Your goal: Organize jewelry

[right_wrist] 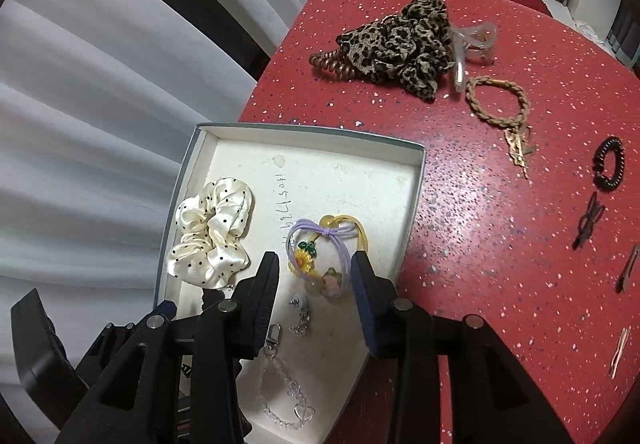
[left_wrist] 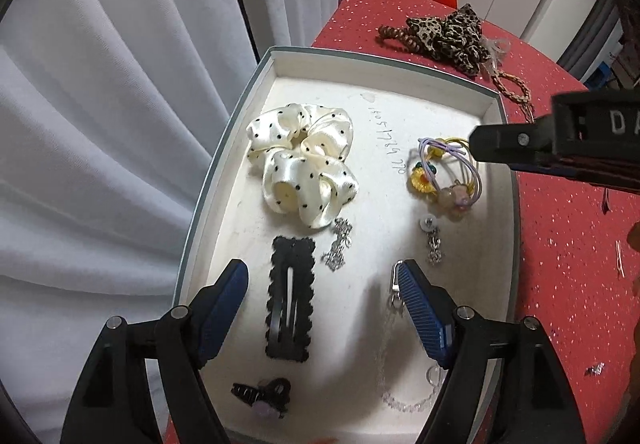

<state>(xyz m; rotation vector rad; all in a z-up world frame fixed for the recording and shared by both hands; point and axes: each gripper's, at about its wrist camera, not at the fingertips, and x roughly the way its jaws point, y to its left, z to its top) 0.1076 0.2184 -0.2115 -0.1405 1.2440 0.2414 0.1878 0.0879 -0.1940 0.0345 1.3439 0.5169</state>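
**Both claws wide over the half-filled box**

The left claw [left_wrist: 324, 284] hangs spread wide and holding nothing above the shallow white cardboard box [left_wrist: 276, 62], straddling one black scalloped snap hair clip [left_wrist: 290, 298]. Its right finger covers part of a clear beaded chain with a silver clasp [left_wrist: 394, 286], whose far loop is hard to make out against the white floor. The right claw [right_wrist: 316, 264] is also wide and empty, poised around a tangle of purple and yellow elastic hair ties with flower charms [right_wrist: 320, 252]; how many ties make up the tangle cannot be told.

Also in the box: one cream satin scrunchie with black dots [left_wrist: 304, 162], two small silver chain pieces [left_wrist: 338, 244], and one small black claw clip [left_wrist: 262, 390] partly cut off near the lower edge.

On the red speckled surface [right_wrist: 480, 224] outside the box lie one leopard-print scrunchie [right_wrist: 400, 44], one brown spiral hair tie [right_wrist: 328, 62] half hidden beneath it, one clear plastic clip [right_wrist: 474, 38], one tan braided hair tie [right_wrist: 498, 102], one black spiral hair tie [right_wrist: 608, 164], and several slim hair pins at the right edge, too blurred to count.
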